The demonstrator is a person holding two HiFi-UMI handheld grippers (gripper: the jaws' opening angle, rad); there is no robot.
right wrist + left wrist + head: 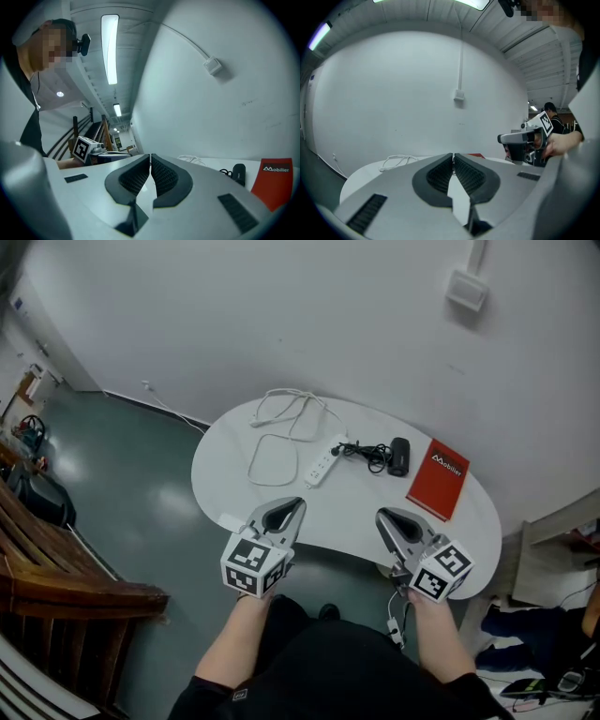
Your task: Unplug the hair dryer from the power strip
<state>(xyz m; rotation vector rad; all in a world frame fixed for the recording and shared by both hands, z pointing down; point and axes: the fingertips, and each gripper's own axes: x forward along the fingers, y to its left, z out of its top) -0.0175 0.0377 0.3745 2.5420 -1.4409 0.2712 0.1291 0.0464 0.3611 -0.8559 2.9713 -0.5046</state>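
Both tools are empty: I see the left gripper (289, 510) and right gripper (389, 521) with jaws pressed together, over the near edge of the table (352, 514). The hair dryer (399, 456) lies well beyond them beside a red book (438, 478) — its black cord reaches the white power strip (322, 466).

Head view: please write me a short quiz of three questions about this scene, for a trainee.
1. True or false: the left gripper holds the hair dryer.
2. In the head view, what lies just right of the hair dryer? A: a red book. B: a mug. C: scissors.
3. Fill the gap: the jaws of the right gripper are ____ (open or shut).

Key: 1 false; 2 A; 3 shut.
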